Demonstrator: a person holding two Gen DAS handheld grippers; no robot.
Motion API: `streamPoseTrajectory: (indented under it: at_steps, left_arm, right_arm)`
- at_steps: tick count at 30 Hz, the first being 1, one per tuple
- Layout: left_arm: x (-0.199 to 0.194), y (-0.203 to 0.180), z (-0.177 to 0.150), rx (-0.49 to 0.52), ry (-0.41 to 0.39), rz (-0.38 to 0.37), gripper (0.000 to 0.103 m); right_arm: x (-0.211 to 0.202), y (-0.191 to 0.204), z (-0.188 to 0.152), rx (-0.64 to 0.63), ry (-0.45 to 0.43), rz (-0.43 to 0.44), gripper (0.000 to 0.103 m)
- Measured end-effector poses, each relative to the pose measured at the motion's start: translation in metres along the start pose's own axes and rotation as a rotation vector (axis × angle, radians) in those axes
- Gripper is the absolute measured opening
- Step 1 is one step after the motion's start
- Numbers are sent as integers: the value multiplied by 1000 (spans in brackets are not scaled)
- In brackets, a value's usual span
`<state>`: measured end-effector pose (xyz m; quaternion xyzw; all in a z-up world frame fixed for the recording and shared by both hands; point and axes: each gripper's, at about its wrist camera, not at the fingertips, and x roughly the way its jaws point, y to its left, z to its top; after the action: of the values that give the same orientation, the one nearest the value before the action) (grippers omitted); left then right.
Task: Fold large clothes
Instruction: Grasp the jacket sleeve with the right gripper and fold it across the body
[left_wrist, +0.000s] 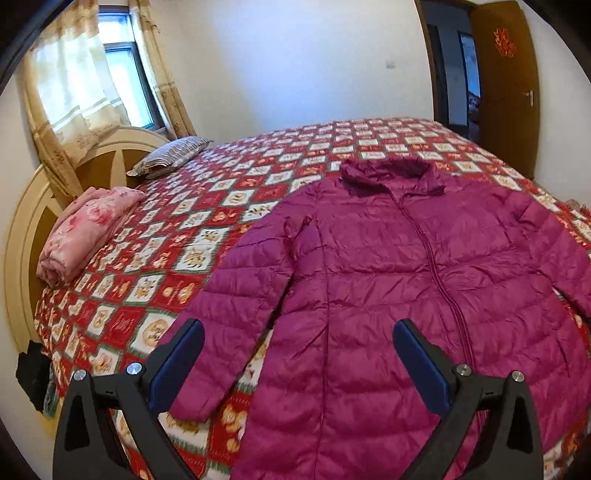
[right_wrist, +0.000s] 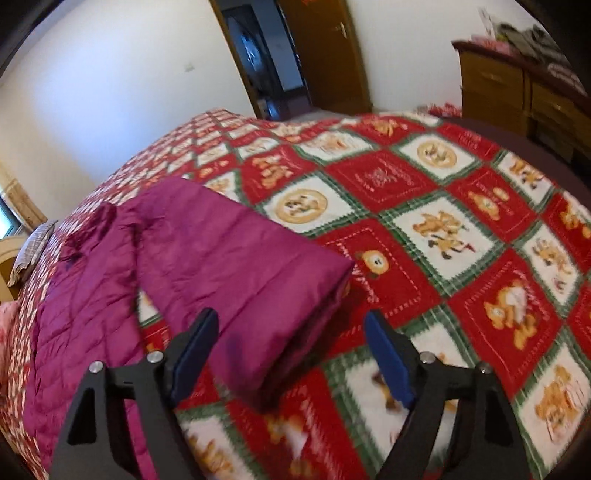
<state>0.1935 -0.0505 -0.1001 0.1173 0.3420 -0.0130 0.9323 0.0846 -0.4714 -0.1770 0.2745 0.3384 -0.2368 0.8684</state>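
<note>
A magenta quilted jacket lies front up and zipped on the bed, collar toward the far side. In the left wrist view my left gripper hovers open above the jacket's lower left body, its left sleeve running down between the fingers. In the right wrist view the jacket's other sleeve stretches out over the quilt, its cuff end lying between the blue pads of my right gripper. Those jaws stand apart and do not press the fabric. The view is blurred.
The bed carries a red, white and green patchwork quilt. A folded pink blanket and a striped pillow lie by the headboard. A doorway and wooden door stand beyond the bed; a wooden dresser is at the right.
</note>
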Motion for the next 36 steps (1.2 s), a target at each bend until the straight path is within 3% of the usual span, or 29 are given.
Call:
streamPoseTrajectory:
  at_steps: [3, 4, 5, 13, 16, 19, 24, 29, 36]
  left_arm:
    - [20, -5, 10, 28, -11, 45, 102]
    - [29, -6, 13, 39, -6, 66, 102]
    - [38, -5, 17, 44, 1, 84, 102]
    - [103, 20, 38, 35, 45, 180, 102]
    - [119, 36, 44, -6, 68, 201, 102]
    - [127, 45, 52, -34, 71, 207, 102]
    - [128, 47, 62, -50, 54, 199, 102]
    - [123, 42, 66, -30, 30, 186, 102]
    - [128, 45, 64, -37, 24, 179, 102]
  right_arm:
    - [13, 1, 6, -13, 14, 14, 50]
    - [15, 1, 8, -21, 12, 22, 29]
    - [17, 3, 10, -37, 17, 45, 19]
    - [9, 3, 56, -90, -109, -24, 12]
    - [-2, 23, 75, -145, -176, -47, 12]
    - [-9, 59, 83, -239, -228, -42, 11]
    - [-10, 144, 76, -410, -273, 38, 11]
    - [11, 214, 57, -525, -254, 129, 11]
    - [41, 273, 28, -626, -215, 178, 11]
